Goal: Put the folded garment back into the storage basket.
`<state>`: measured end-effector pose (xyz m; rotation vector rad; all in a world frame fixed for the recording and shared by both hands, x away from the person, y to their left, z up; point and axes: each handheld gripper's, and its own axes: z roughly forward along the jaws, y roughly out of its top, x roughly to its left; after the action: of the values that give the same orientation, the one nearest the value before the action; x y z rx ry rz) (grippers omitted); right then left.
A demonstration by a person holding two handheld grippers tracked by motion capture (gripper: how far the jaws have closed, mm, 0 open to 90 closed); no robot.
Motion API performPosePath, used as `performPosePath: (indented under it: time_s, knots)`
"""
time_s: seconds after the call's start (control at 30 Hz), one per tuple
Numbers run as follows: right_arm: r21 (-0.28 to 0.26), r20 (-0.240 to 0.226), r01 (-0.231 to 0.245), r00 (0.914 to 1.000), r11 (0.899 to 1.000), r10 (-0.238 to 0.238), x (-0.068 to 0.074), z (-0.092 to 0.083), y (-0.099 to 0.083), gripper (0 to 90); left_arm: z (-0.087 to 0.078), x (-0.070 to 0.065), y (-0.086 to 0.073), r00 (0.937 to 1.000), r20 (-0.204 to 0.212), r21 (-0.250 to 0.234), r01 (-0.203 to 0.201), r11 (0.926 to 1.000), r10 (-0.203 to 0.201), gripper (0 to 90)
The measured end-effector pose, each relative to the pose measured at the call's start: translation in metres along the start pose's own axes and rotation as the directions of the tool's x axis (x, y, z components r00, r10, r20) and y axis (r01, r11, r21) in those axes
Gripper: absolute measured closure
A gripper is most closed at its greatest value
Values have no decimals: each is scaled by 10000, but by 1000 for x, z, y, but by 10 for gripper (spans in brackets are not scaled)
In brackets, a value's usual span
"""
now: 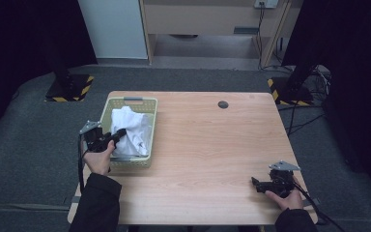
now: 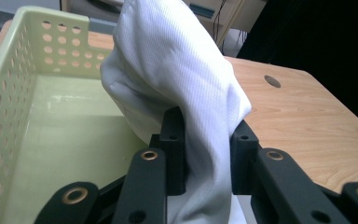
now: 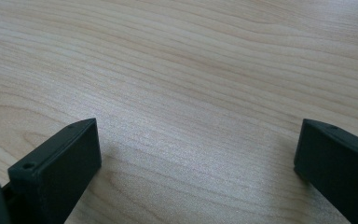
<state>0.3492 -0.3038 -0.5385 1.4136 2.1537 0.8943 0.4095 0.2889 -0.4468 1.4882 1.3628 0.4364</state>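
Black left gripper [image 2: 208,154] jaws clamp a fold of white cloth [image 2: 177,79] above the yellow-green basket [image 2: 9,93]. Right gripper [image 3: 196,163] rests wide open on the table [image 3: 191,70]. Current step: depositing; next, release fully.

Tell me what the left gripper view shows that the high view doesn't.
Left gripper view: the white cloth pinched between the left gripper jaws, and the bare basket floor beside it. High view: the right gripper resting open on the table, both forearms, the surrounding floor. Both: cloth, basket, wooden tabletop with its dark round hole.
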Motion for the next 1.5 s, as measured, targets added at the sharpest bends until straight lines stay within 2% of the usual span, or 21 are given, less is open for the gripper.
performPosePath:
  time_s: [0.2, 0.3, 0.5, 0.6, 0.73, 0.87, 1.0, 1.13, 1.33, 1.4, 1.5]
  knots:
    - [2, 0, 2, 10000, 10000, -2, 0, 0, 0, 6, 5, 1, -3, 10000, 2, 360, 65, 9993, -65, 691]
    - [1, 0, -3, 10000, 10000, 3, 0, 0, 0, 6, 8, 1, -4, 9999, -115, 564, -63, 9984, 70, 672]
    - [1, 1, -1, 10000, 10000, 1, 0, 0, 0, 6, 14, 0, -6, 9997, -49, 861, -249, 9960, 255, 576]
    - [1, 1, 1, 10000, 10000, -1, 0, 0, 0, 6, 17, 0, -7, 9989, -58, 912, -466, 9947, 473, 517]
    - [0, 1, 2, 10000, 10000, -2, 0, 0, 0, 6, 19, 0, -8, 9955, -381, 1022, -825, 9913, 867, 433]
    - [1, 0, 0, 10000, 10000, 0, 0, 0, 0, 6, 20, -1, -8, 9895, -588, 953, -1261, 9874, 1320, 385]
    - [1, 1, -2, 10000, 10000, 2, 0, 0, 0, 6, 20, -3, -6, 9786, -838, 790, -1816, 9802, 1881, 322]
    - [2, 0, 0, 10000, 10000, 0, 0, 0, 0, 6, 17, -4, -3, 9696, -1091, 631, -2132, 9750, 2191, 279]
    - [2, 1, -1, 10000, 10000, 1, 0, 0, 0, 6, 10, -4, 1, 9632, -1567, 244, -2172, 9758, 2183, 219]
    - [-10, 1, 15, 10000, 10000, -15, 0, 0, 0, 6, 9, -5, 2, 9671, -1468, 133, -2082, 9780, 2079, 216]
    - [-10, 0, 15, 10000, 10000, -15, 0, 0, 0, 6, 10, -10, 3, 9683, -1391, 149, -2074, 9782, 2074, 196]
